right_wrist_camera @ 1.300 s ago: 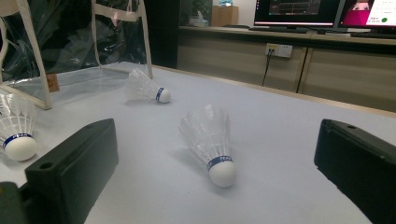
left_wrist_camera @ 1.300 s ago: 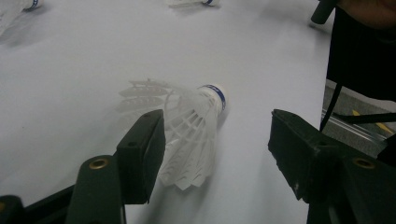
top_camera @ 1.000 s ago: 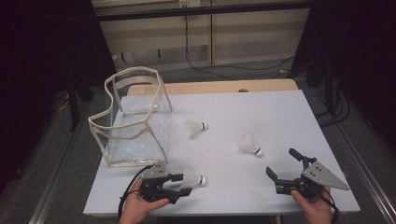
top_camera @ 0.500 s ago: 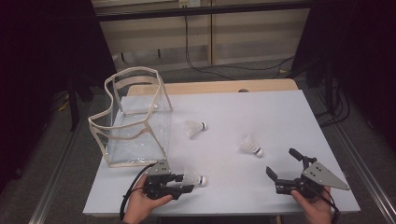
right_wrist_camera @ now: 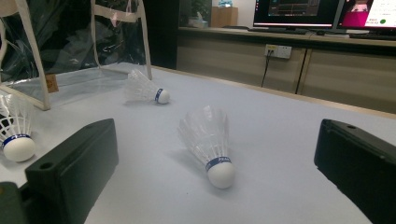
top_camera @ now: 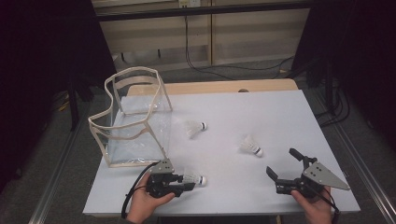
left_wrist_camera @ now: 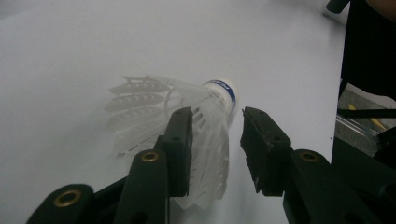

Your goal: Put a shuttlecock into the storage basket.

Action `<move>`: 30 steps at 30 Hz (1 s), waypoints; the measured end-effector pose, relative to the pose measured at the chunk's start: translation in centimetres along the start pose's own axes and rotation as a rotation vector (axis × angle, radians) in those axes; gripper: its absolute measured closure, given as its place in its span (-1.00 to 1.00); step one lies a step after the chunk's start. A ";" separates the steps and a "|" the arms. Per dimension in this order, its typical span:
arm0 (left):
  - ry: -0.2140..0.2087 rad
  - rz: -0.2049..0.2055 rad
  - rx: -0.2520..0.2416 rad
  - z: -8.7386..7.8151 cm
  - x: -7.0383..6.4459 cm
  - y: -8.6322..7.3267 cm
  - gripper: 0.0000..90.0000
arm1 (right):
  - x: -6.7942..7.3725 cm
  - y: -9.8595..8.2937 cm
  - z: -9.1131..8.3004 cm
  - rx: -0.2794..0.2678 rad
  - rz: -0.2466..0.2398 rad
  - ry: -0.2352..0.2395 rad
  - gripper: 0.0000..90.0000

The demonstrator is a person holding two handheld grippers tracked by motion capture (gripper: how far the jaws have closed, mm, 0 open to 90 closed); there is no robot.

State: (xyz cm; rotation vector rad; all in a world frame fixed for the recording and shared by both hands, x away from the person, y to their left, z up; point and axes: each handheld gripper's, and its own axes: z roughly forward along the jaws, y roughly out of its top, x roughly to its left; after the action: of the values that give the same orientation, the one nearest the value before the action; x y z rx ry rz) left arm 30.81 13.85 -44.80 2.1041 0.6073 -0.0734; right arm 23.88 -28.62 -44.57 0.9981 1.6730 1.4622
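Three white shuttlecocks lie on a pale table (top_camera: pixel 271 112). The nearest shuttlecock (top_camera: pixel 194 178) (left_wrist_camera: pixel 208 105) sits between the jaws of my left gripper (top_camera: pixel 183 183) (left_wrist_camera: pixel 214 119), which have narrowed onto its feather skirt; its cork points past the fingertips. A second shuttlecock (top_camera: pixel 250 145) (right_wrist_camera: pixel 208 140) lies just ahead of my right gripper (top_camera: pixel 281 162) (right_wrist_camera: pixel 217 135), whose jaws stand wide open and apart from it. The third shuttlecock (top_camera: pixel 195 128) (right_wrist_camera: pixel 144 89) rests beside a clear bag (top_camera: pixel 140 71) with cream trim, standing open at the left.
The table's front edge runs close under both hands. A wooden strip (top_camera: pixel 210 87) borders the far edge. Cables lie on the floor beyond (top_camera: pixel 219 70). Monitors (right_wrist_camera: pixel 294 11) stand on a far counter.
The left gripper's jaws have drawn in around the near shuttlecock. The right gripper and the other two shuttlecocks have stayed put.
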 end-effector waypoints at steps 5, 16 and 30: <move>0.004 0.005 -0.001 0.1 0.0 0.1 0.47 | 0.0 0.0 0.0 0.000 0.001 -0.001 -1.00; -0.001 -0.020 0.000 0.3 0.0 0.3 0.59 | 0.0 0.0 -0.1 0.000 0.000 -0.001 -1.00; -0.005 -0.032 0.013 0.4 0.0 0.3 0.86 | -0.1 0.0 -0.1 -0.003 -0.003 -0.004 -1.00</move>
State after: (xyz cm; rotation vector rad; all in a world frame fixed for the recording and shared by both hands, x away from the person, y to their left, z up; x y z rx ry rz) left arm 31.02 13.38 -44.80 2.1067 0.6387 -0.1014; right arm 23.79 -28.75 -44.51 0.9961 1.6689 1.4594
